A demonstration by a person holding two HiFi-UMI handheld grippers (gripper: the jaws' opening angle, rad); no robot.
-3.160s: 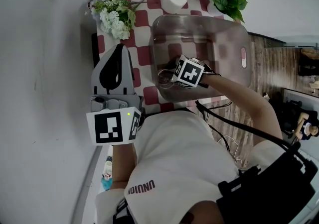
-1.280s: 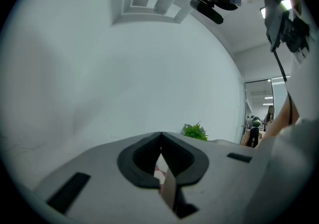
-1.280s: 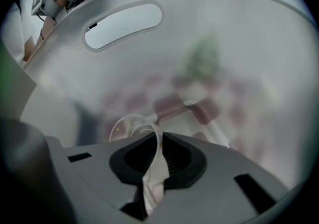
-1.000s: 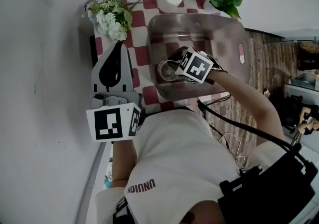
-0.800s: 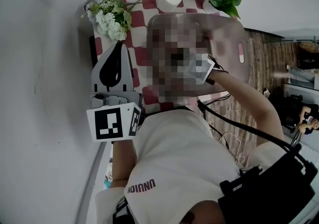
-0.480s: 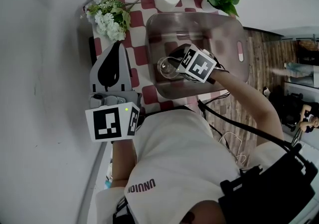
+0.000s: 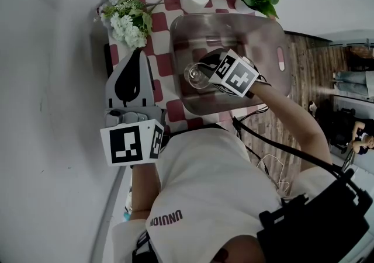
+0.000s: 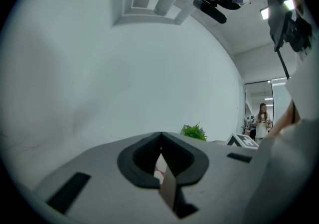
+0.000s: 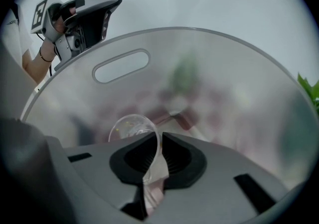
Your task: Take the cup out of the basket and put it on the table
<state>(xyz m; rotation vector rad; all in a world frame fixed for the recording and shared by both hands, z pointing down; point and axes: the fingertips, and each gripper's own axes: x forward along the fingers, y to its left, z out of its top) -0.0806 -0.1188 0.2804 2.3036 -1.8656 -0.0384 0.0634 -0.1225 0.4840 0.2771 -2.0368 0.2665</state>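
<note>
jaws of the right gripper (image 9: 158, 139) pinch the clear cup (image 9: 128, 124) by its wall, within the basket (image 9: 214, 63). left gripper (image 8: 161, 143) jaws meet, empty. shirt (image 7: 201, 180) print reads "unuion".

The cup (image 7: 197, 75) was seen to be clear and shiny, like glass. The basket (image 7: 279, 42) was made of smooth, smoky, see-through plastic. The left gripper (image 7: 139, 60), at 9 o'clock, was made of dull grey plastic. Wood planks were seen on the floor (image 7: 304, 75) at 3 o'clock.
</note>
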